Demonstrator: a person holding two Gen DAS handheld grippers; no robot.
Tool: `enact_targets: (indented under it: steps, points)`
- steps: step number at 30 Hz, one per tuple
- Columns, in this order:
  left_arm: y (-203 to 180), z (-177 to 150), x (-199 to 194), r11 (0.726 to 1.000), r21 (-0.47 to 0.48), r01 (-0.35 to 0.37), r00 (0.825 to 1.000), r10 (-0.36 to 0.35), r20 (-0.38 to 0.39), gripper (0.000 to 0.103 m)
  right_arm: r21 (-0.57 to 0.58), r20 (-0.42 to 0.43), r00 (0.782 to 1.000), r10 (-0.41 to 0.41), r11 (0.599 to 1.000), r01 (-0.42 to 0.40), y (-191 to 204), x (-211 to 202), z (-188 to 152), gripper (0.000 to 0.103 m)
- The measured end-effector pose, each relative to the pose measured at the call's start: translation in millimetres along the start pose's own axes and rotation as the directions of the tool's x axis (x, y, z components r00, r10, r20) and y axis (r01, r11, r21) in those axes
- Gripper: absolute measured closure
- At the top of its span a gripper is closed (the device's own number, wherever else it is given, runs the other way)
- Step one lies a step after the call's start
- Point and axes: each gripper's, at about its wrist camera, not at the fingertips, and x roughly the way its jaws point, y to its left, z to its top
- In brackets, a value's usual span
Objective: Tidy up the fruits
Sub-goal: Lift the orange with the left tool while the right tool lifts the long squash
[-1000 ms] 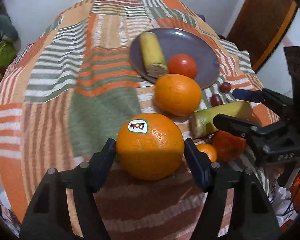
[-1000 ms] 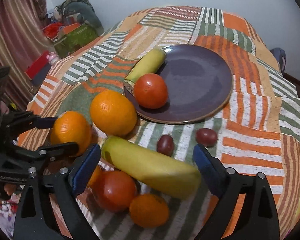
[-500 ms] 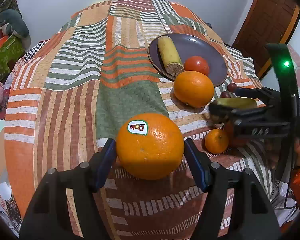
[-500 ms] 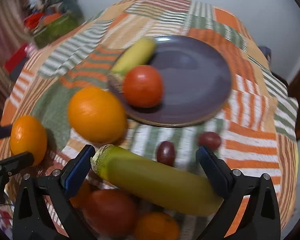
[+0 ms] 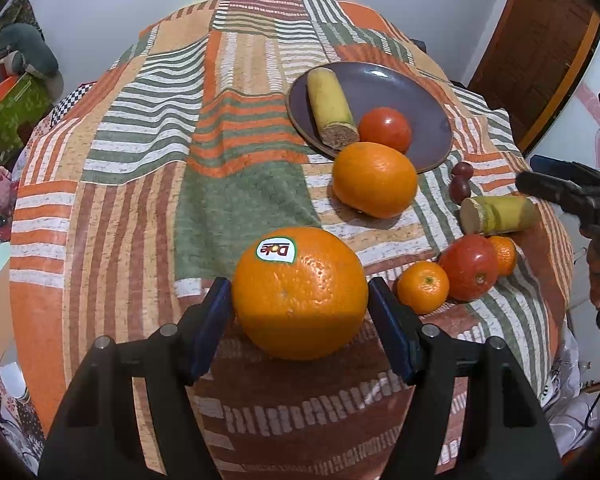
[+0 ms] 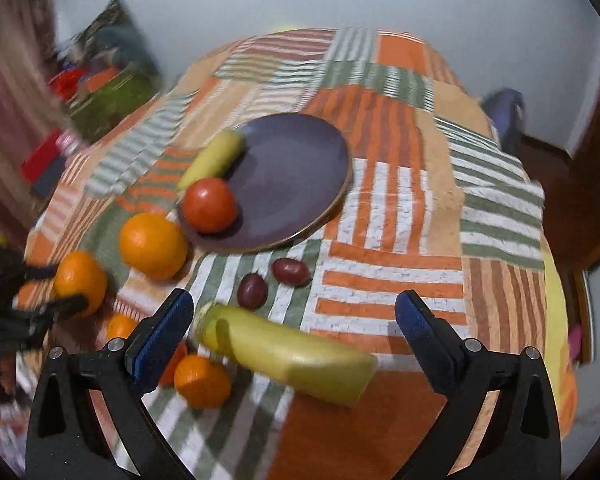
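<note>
My left gripper [image 5: 300,316] is shut on a large orange [image 5: 300,294] with a Dole sticker, held above the near table edge; it also shows in the right wrist view [image 6: 80,282]. A purple plate [image 5: 412,92] holds a banana piece [image 5: 330,108] and a tomato [image 5: 385,129]. A second orange [image 5: 374,179] lies just before the plate. My right gripper [image 6: 294,324] is open, above a loose banana piece [image 6: 284,354] on the cloth; the piece lies between the fingers but is not gripped.
Two dark red grapes [image 6: 270,280] lie between the plate and the loose banana piece. A tomato [image 5: 469,266] and two mandarins [image 5: 423,287] sit at the near right table edge. A striped patchwork cloth [image 5: 148,160] covers the round table. A wooden door [image 5: 540,40] stands behind.
The right gripper has pulled back and up, and the banana piece now lies on the cloth. The left gripper has lifted further with the orange.
</note>
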Motion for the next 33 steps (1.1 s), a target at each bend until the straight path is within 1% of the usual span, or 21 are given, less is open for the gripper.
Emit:
enact_targets:
  steps: [3, 5, 6, 7, 8, 9, 10, 11, 13, 14, 16, 17, 19, 21, 24, 27, 30, 33]
  points:
    - [-6.0, 0.6, 2.4, 1.000, 0.007, -0.002, 1.000, 0.002, -0.006, 0.034, -0.098, -0.046, 0.999, 0.006, 0.995, -0.010, 7.1, 10.0, -10.6, 0.002]
    - [-7.4, 0.7, 3.2, 1.000, 0.005, -0.005, 1.000, 0.005, -0.008, 0.034, -0.156, -0.073, 0.997, -0.013, 0.988, 0.001, 10.8, 18.6, -18.5, 0.003]
    - [-7.8, 0.8, 3.5, 1.000, 0.004, -0.006, 1.000, 0.006, -0.010, 0.034, -0.168, -0.069, 0.998, -0.008, 0.986, -0.004, 10.4, 20.9, -21.7, 0.004]
    - [-8.1, 0.8, 3.4, 1.000, 0.002, -0.008, 1.000, 0.008, -0.013, 0.034, -0.155, -0.061, 0.998, 0.003, 0.988, -0.013, 6.2, 20.5, -21.1, 0.004]
    - [-8.2, 0.7, 2.9, 1.000, 0.002, -0.008, 1.000, 0.008, -0.015, 0.034, -0.128, -0.075, 0.997, 0.021, 0.991, -0.031, 0.9, 23.3, -19.0, 0.005]
    - [-8.7, 0.6, 2.7, 1.000, 0.002, -0.010, 1.000, 0.010, -0.018, 0.034, -0.099, -0.095, 0.994, 0.045, 0.994, -0.054, -5.7, 26.1, -16.4, 0.010]
    - [-9.3, 0.3, 2.3, 1.000, 0.001, -0.012, 1.000, 0.012, -0.021, 0.034, -0.069, -0.115, 0.991, 0.073, 0.994, -0.081, -11.8, 30.2, -13.9, 0.019]
    - [-9.7, 0.2, 1.8, 1.000, 0.001, -0.012, 1.000, 0.012, -0.023, 0.034, -0.069, -0.136, 0.987, 0.083, 0.993, -0.093, -14.5, 35.0, -12.7, 0.018]
    - [-11.1, -0.4, 1.1, 1.000, -0.001, -0.014, 1.000, 0.014, -0.028, 0.034, -0.098, -0.154, 0.982, 0.108, 0.987, -0.124, -15.7, 39.5, -13.0, 0.020]
    - [-12.1, -0.9, 0.6, 1.000, -0.001, -0.016, 0.999, 0.016, -0.028, 0.034, -0.114, -0.159, 0.982, 0.107, 0.985, -0.126, -15.4, 39.0, -14.0, 0.022]
    - [-14.3, -1.5, 0.2, 1.000, 0.001, -0.020, 0.999, 0.020, -0.030, 0.034, -0.149, -0.170, 0.980, 0.100, 0.981, -0.126, -16.0, 35.0, -18.0, 0.034]
    - [-15.2, -1.4, 0.2, 1.000, 0.001, -0.021, 0.999, 0.021, -0.031, 0.034, -0.159, -0.175, 0.980, 0.096, 0.979, -0.125, -17.4, 33.3, -20.8, 0.037]
    - [-16.7, -1.1, 0.6, 1.000, 0.003, -0.022, 0.999, 0.022, -0.034, 0.034, -0.185, -0.173, 0.982, 0.069, 0.977, -0.101, -17.5, 25.5, -30.7, 0.047]
    - [-18.4, -0.5, 1.5, 1.000, 0.004, -0.024, 0.999, 0.024, -0.036, 0.034, -0.192, -0.166, 0.985, 0.041, 0.979, -0.073, -22.0, 18.6, -37.0, 0.052]
    - [-20.5, -0.1, 2.4, 1.000, 0.004, -0.020, 0.999, 0.020, -0.039, 0.034, -0.151, -0.173, 0.984, 0.028, 0.987, -0.055, -31.0, 9.6, -46.0, 0.058]
    - [-23.6, -0.8, 2.5, 1.000, 0.011, -0.017, 0.999, 0.018, -0.041, 0.034, -0.094, -0.211, 0.976, 0.046, 0.993, -0.067, -39.9, 1.0, -54.2, 0.063]
    - [-26.7, -1.9, 4.0, 0.999, 0.024, -0.021, 0.999, 0.022, -0.042, 0.034, -0.102, -0.222, 0.974, 0.047, 0.992, -0.072, -37.1, -3.4, -57.1, 0.064]
    - [-26.7, -0.9, 5.9, 1.000, 0.020, -0.023, 0.999, 0.024, -0.043, 0.034, -0.114, -0.196, 0.980, 0.036, 0.992, -0.059, -32.9, 1.0, -51.9, 0.063]
